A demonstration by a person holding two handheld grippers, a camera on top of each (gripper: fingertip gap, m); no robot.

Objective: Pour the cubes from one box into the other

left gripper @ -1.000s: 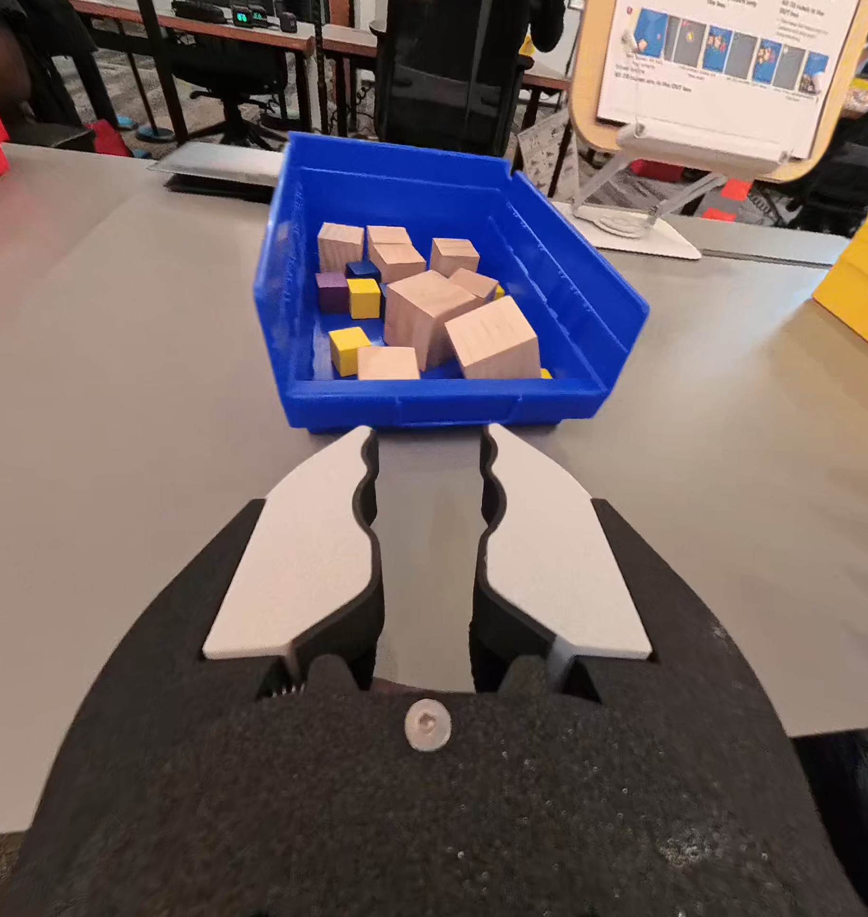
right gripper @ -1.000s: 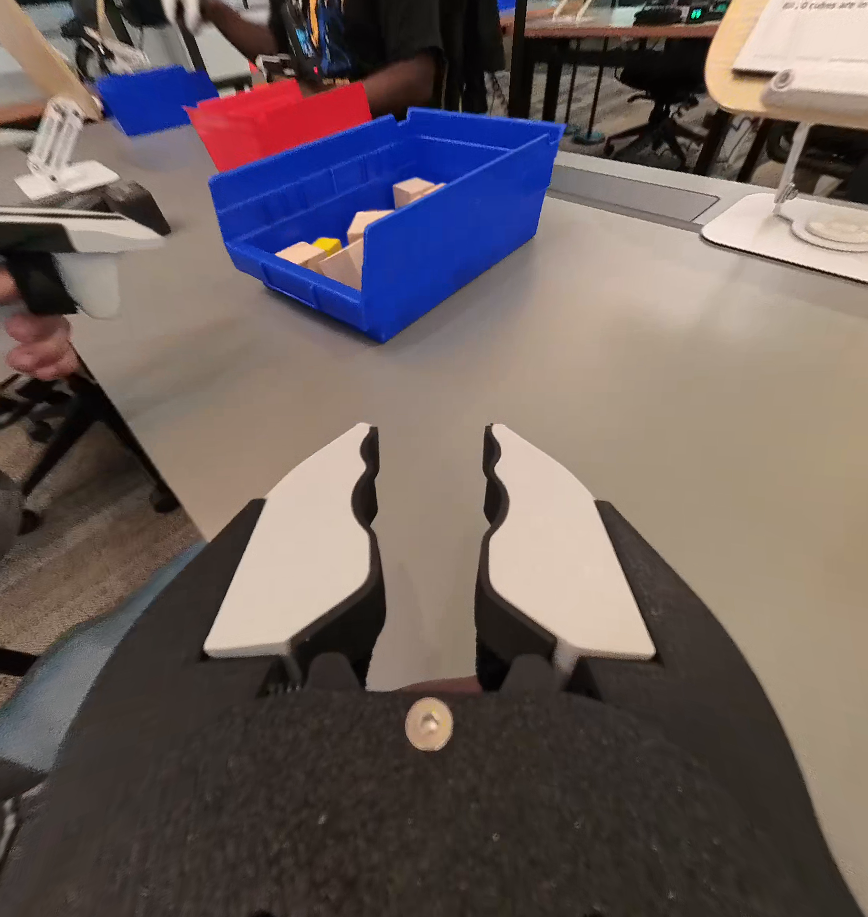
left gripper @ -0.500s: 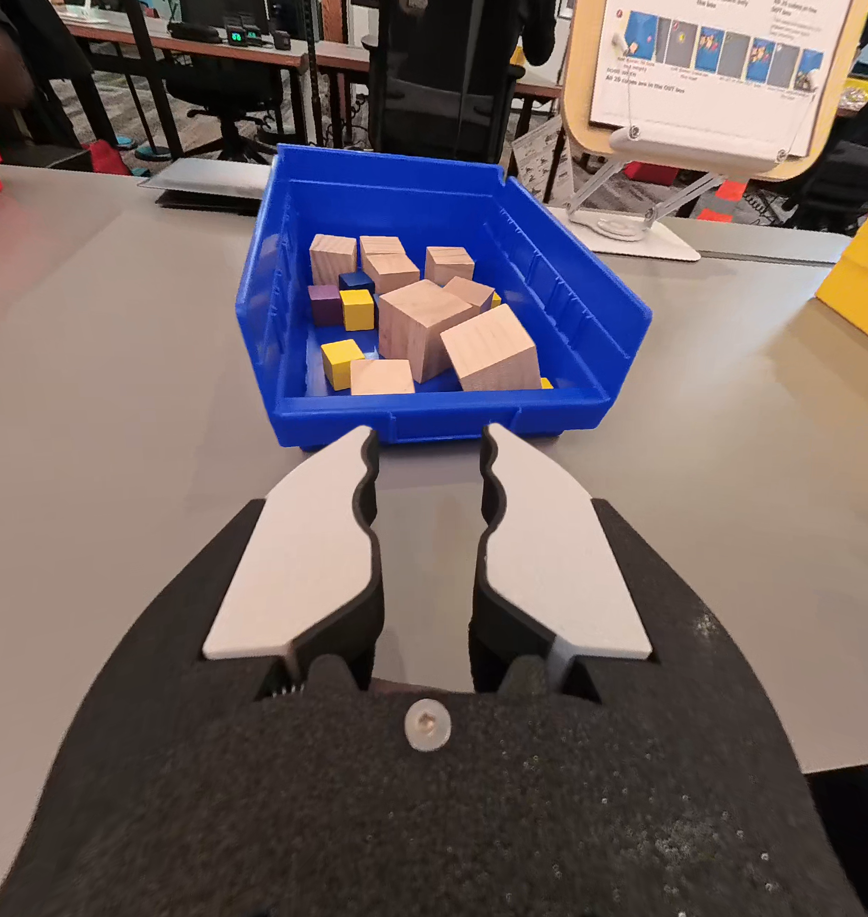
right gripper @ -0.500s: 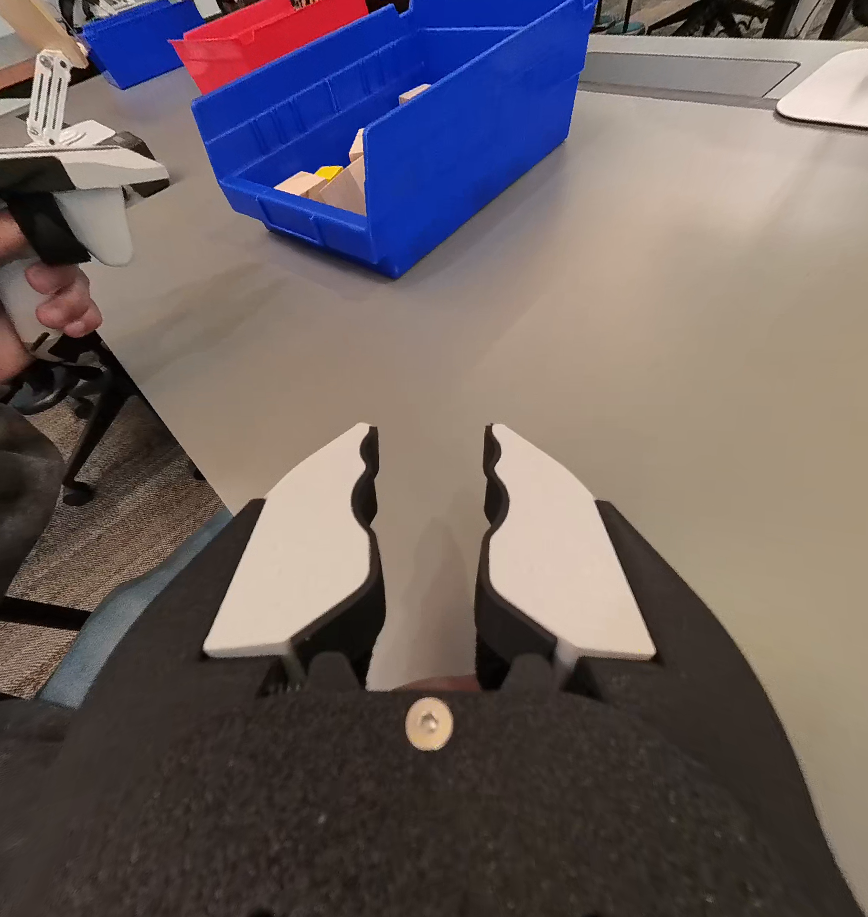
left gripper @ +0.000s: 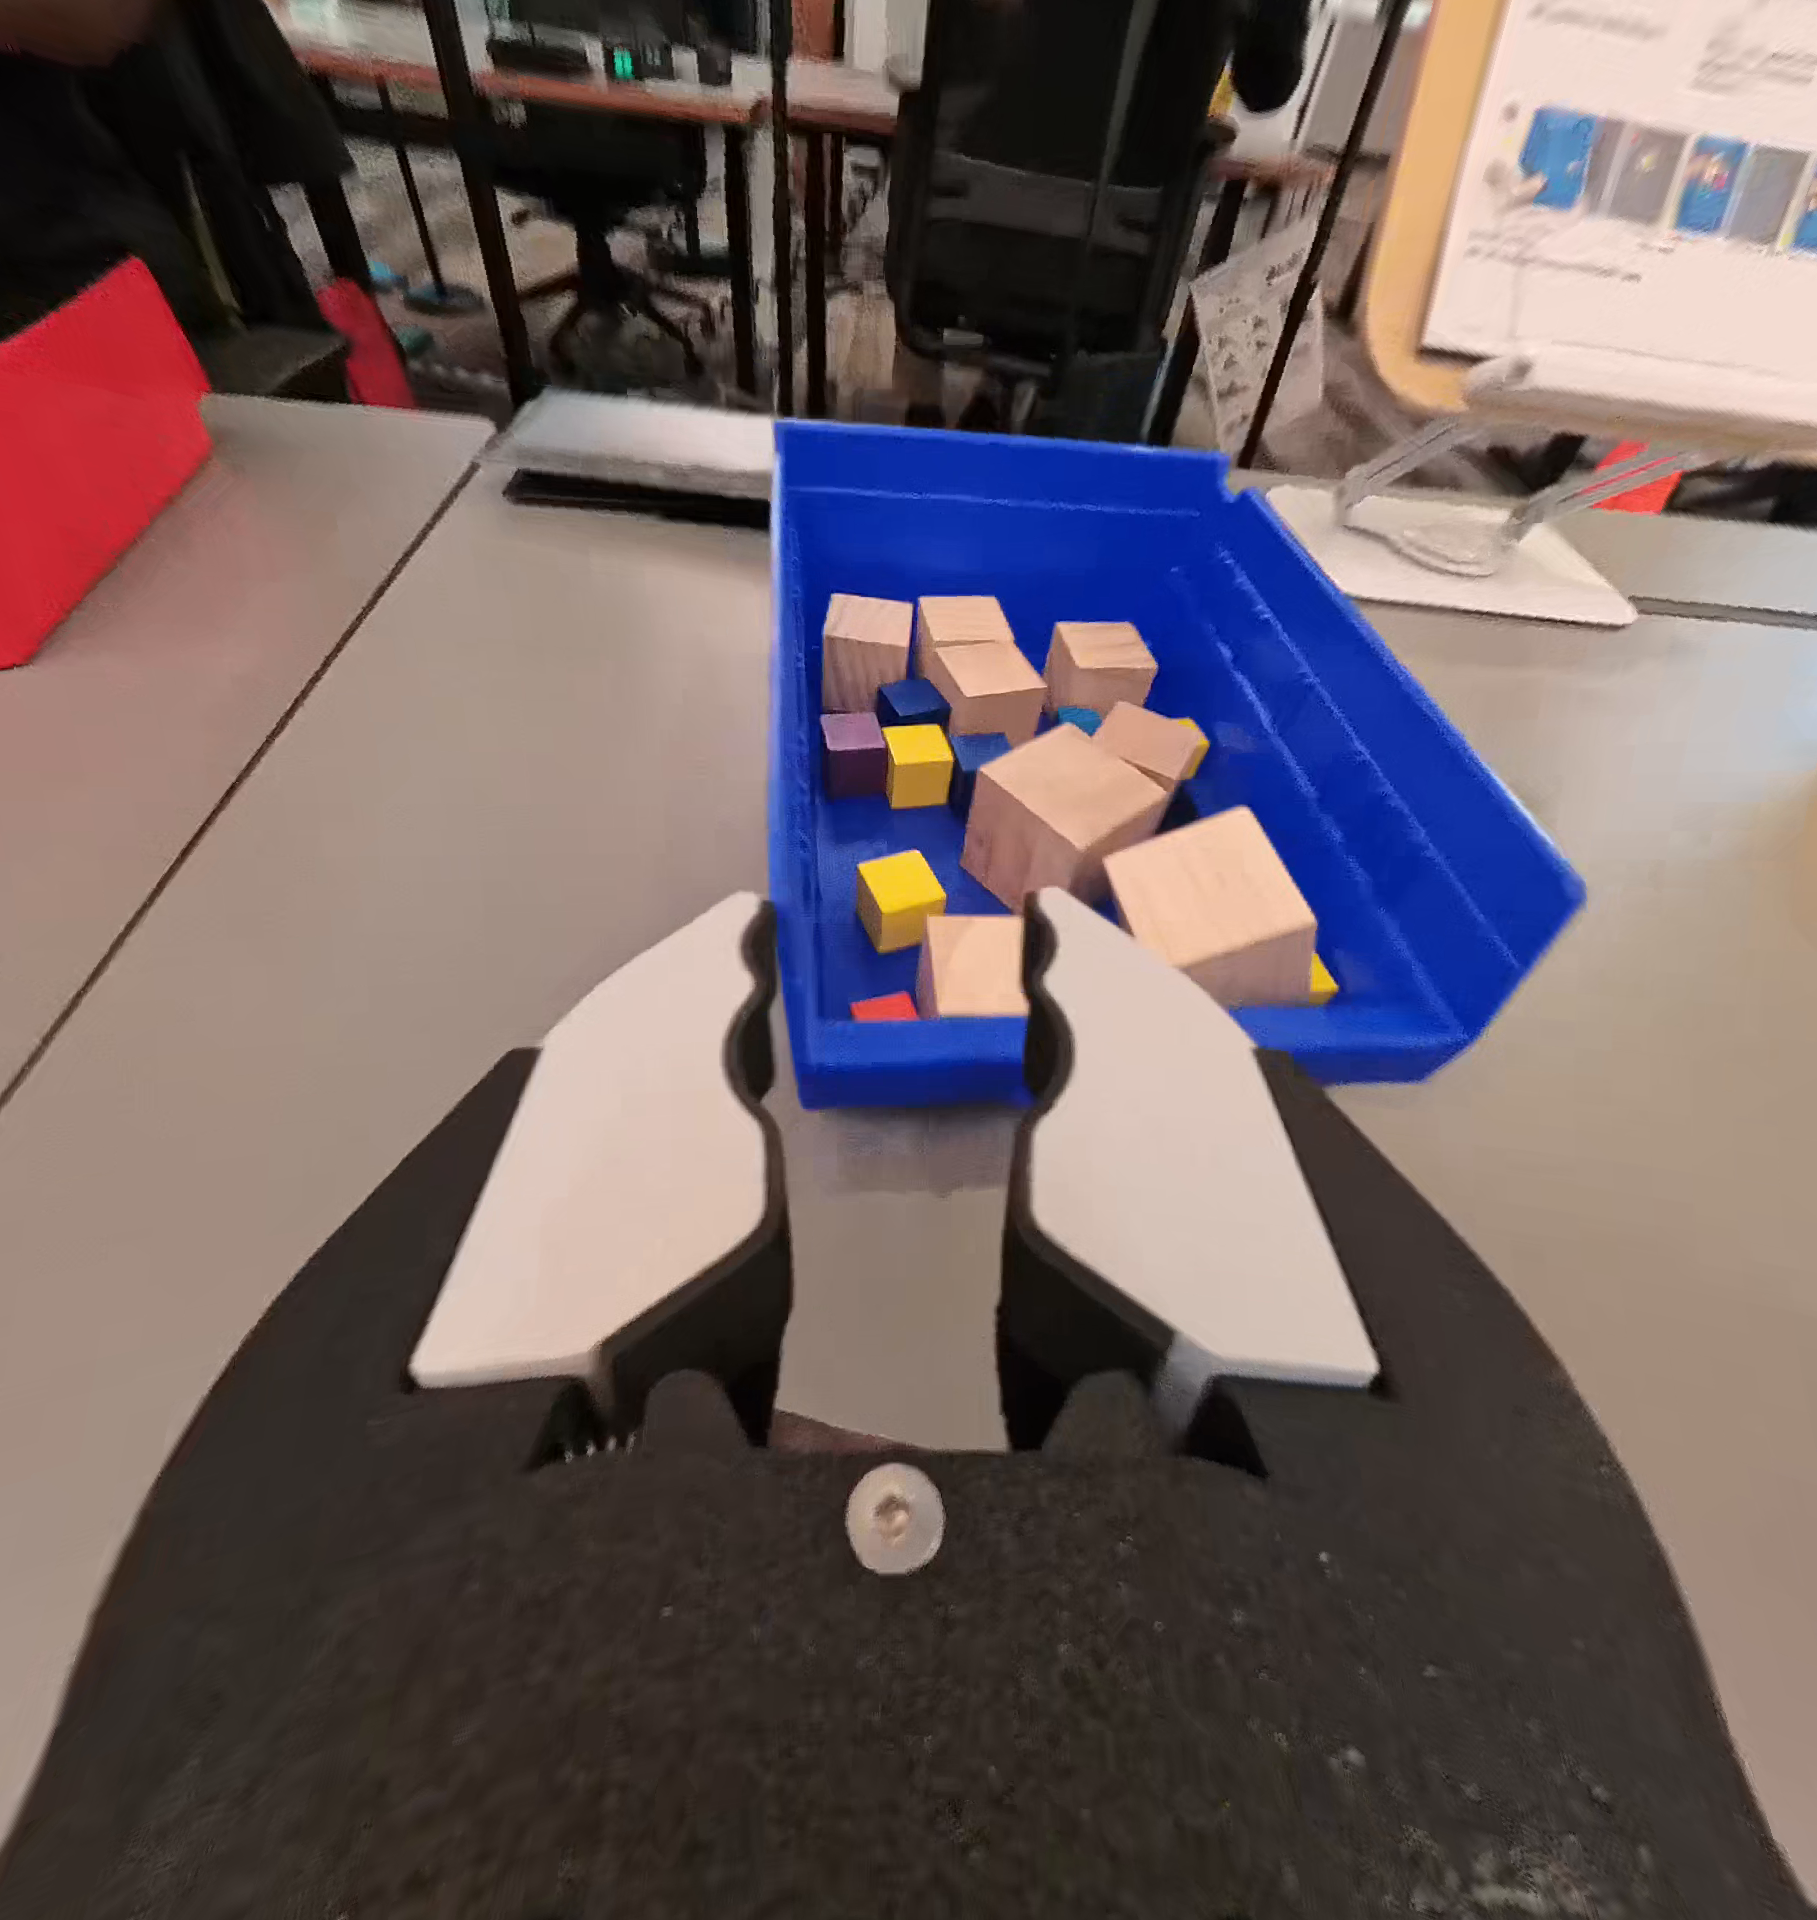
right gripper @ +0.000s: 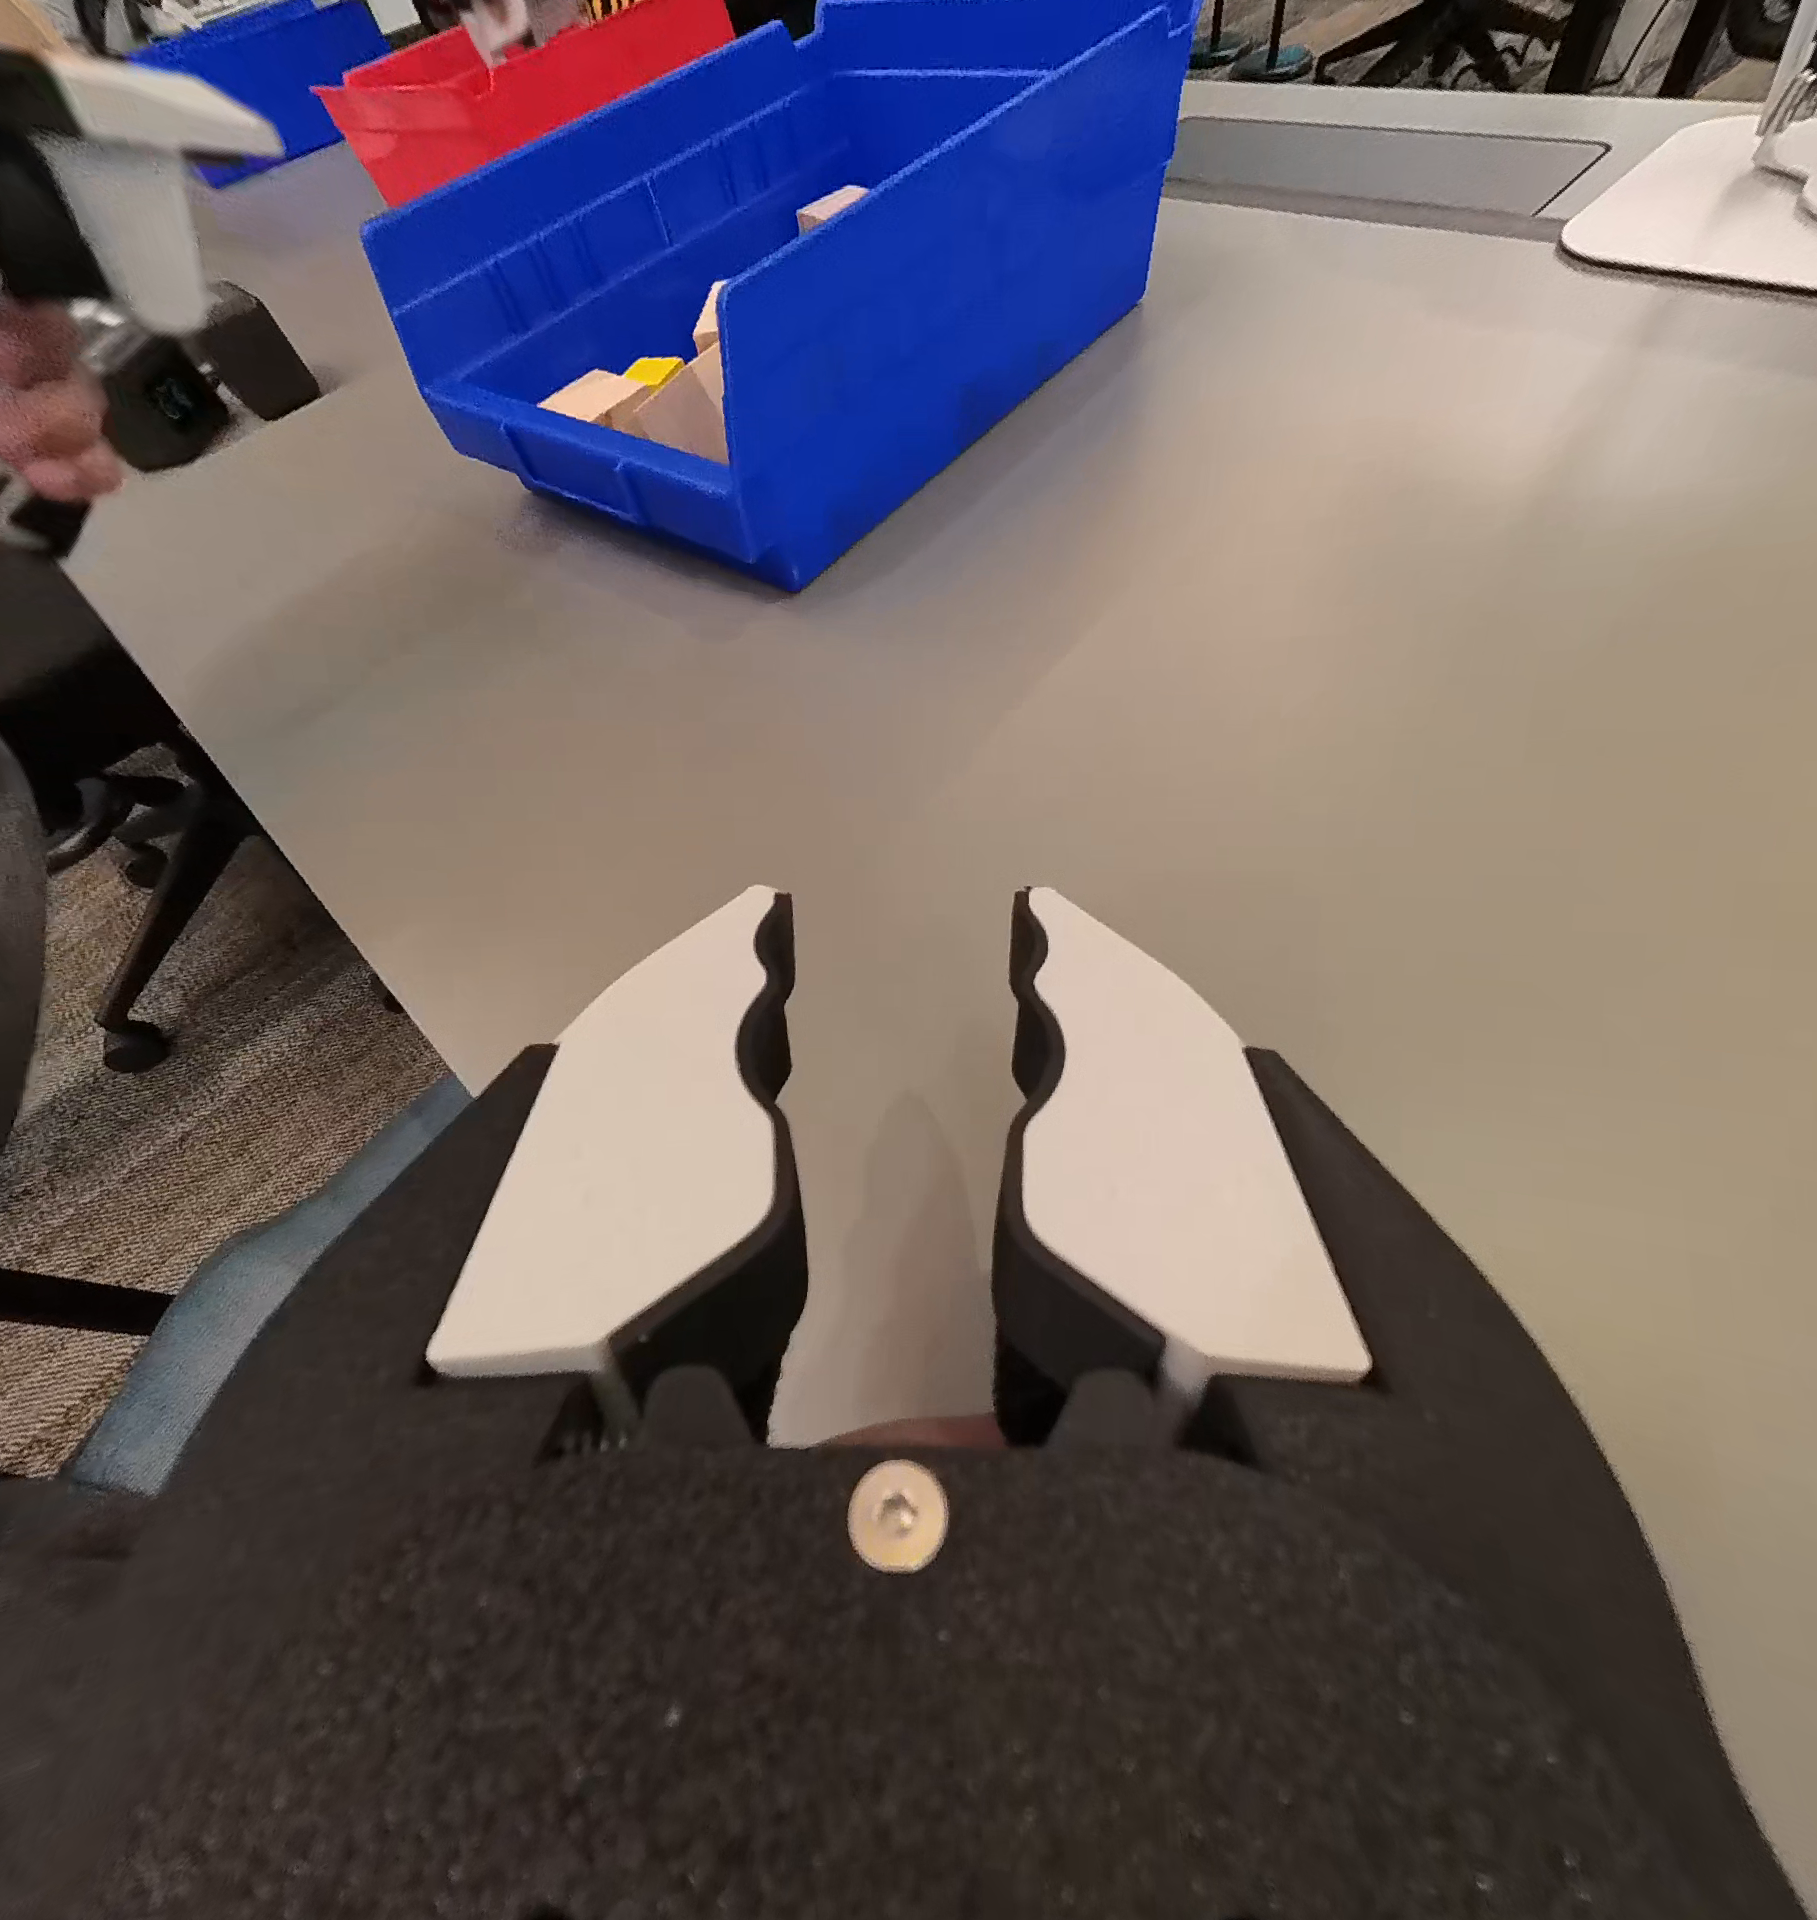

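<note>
Cubes (left gripper: 1060,821) fill the blue box (left gripper: 1403,831); left gripper (left gripper: 893,935), jaws parted and empty, should straddle its near-left wall squarely before lifting.

Each gripper, the left gripper (left gripper: 896,961) and the right gripper (right gripper: 896,935) alike, has a broad black body with a rough, speckled surface, and a silver hex-socket screw sits in it just behind the gap between the fingers. The fingers (left gripper: 634,1153) are flat and pale grey on top, with black wavy pads along their inner edges. Seen from the right wrist view, the left gripper (right gripper: 104,135) shows a white top, a black side and a white handle.
</note>
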